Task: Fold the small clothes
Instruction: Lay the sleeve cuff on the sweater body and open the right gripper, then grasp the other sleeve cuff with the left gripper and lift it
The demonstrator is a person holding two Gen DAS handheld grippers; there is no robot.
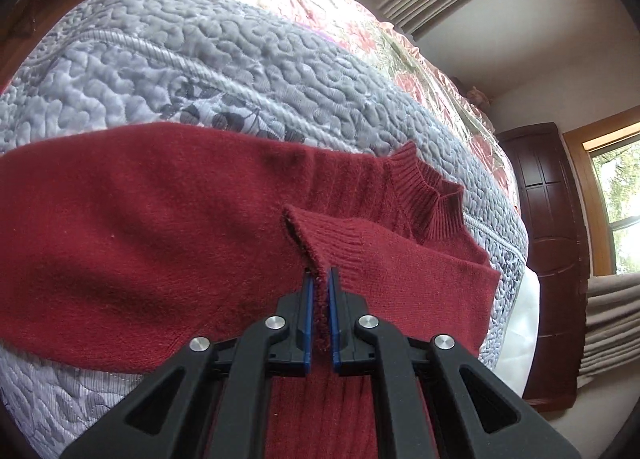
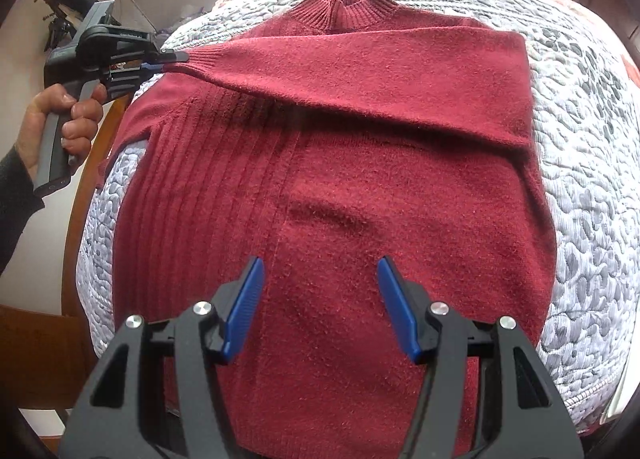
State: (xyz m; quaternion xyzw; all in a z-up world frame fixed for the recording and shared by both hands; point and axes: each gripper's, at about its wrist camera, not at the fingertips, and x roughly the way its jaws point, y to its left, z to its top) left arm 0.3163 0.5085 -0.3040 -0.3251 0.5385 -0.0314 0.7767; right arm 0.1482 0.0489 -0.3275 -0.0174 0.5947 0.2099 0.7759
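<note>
Garment: red sweater (image 2: 360, 199) lies flat on the grey quilted bedspread (image 2: 592, 179); collar (image 2: 352, 5) at the far end; one sleeve (image 2: 360, 67) drawn across the chest
Left gripper (image 1: 320, 279): jaws clamped on the sleeve cuff (image 1: 316, 235); cuff held past the body's left edge
Right gripper (image 2: 320, 307): jaws apart; hovers over the lower body, holding nothing
Risk: sleeve overshoots the body outline if pulled further; cause is continued tension at the cuff
Risk: the body could drag and wrinkle; cause is nothing pinning it
</note>
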